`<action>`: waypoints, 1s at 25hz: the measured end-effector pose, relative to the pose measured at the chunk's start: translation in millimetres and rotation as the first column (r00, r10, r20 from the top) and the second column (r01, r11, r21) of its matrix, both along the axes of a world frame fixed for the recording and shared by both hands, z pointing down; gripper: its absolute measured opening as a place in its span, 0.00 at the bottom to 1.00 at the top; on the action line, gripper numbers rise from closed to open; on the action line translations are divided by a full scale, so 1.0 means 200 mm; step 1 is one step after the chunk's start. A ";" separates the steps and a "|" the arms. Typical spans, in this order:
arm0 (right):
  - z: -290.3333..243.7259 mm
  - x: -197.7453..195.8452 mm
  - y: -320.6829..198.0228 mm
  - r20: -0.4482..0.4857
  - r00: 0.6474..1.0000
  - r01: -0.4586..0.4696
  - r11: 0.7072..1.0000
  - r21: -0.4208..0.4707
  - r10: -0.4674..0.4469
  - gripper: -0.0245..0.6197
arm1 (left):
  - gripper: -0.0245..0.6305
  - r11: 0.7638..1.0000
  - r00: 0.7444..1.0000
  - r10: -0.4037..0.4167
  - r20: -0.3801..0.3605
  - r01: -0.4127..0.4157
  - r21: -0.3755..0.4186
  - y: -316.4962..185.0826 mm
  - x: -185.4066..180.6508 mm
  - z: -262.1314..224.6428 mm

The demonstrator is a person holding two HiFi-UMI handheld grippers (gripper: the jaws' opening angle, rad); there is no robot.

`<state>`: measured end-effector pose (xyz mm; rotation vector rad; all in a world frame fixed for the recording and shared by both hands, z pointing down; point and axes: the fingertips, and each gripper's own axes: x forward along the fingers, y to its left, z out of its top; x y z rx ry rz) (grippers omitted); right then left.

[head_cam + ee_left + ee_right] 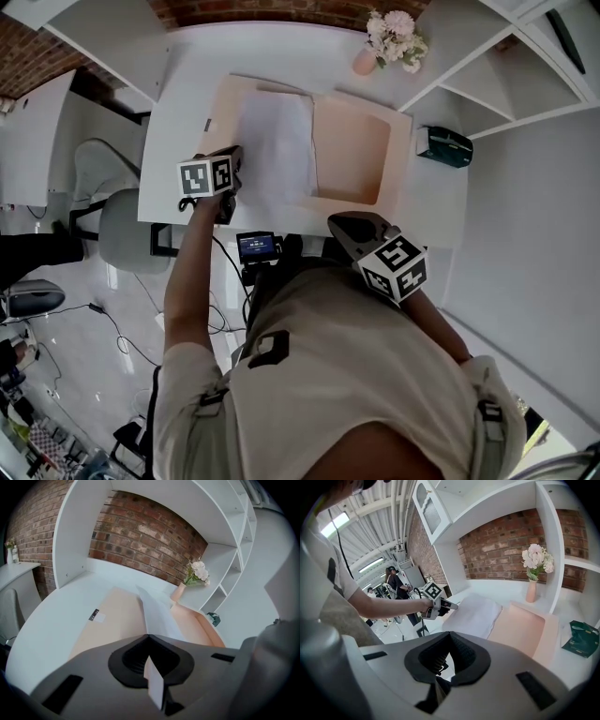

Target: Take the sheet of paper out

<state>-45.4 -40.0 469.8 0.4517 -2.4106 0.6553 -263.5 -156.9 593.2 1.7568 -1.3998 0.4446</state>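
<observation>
An open peach folder [352, 155] [112, 616] [520, 625] lies on the white desk [187, 103]. A white sheet of paper [277, 150] [157, 613] [473, 613] covers its left half, lifted a little at the near edge. My left gripper [234, 155] [148, 635] [447, 605] is shut on that near left edge, and a strip of the sheet shows between its jaws. My right gripper [335, 222] [449, 633] hangs back off the desk's front edge, near my body, shut with nothing in it.
A pink vase of flowers [366, 61] [179, 592] [531, 591] stands at the back of the desk. A dark green packet [445, 145] [581, 639] lies right of the folder. White shelves flank the desk. A grey chair [127, 230] stands left. People stand in the background [393, 581].
</observation>
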 end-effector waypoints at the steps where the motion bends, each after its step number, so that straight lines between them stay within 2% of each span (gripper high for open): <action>1: -0.01 -0.01 0.00 -0.001 1.000 -0.001 1.000 -0.004 0.001 0.07 | 0.06 1.000 1.000 -0.006 -0.002 0.006 0.005 0.00 -0.02 -0.01; 6: 0.01 -0.01 -0.01 -0.016 1.000 -0.013 1.000 -0.009 0.013 0.07 | 0.06 0.999 0.999 -0.032 -0.032 0.033 0.038 0.01 -0.06 -0.09; 18: 0.02 -0.03 0.02 -0.024 1.000 -0.001 1.000 0.006 0.001 0.07 | 0.06 0.990 0.999 -0.054 -0.003 0.054 0.129 0.09 -0.12 -0.26; 25: 0.03 -0.06 0.05 -0.022 1.000 0.019 1.000 0.002 -0.019 0.07 | 0.06 0.975 0.997 -0.075 -0.031 0.080 0.206 0.17 -0.16 -0.44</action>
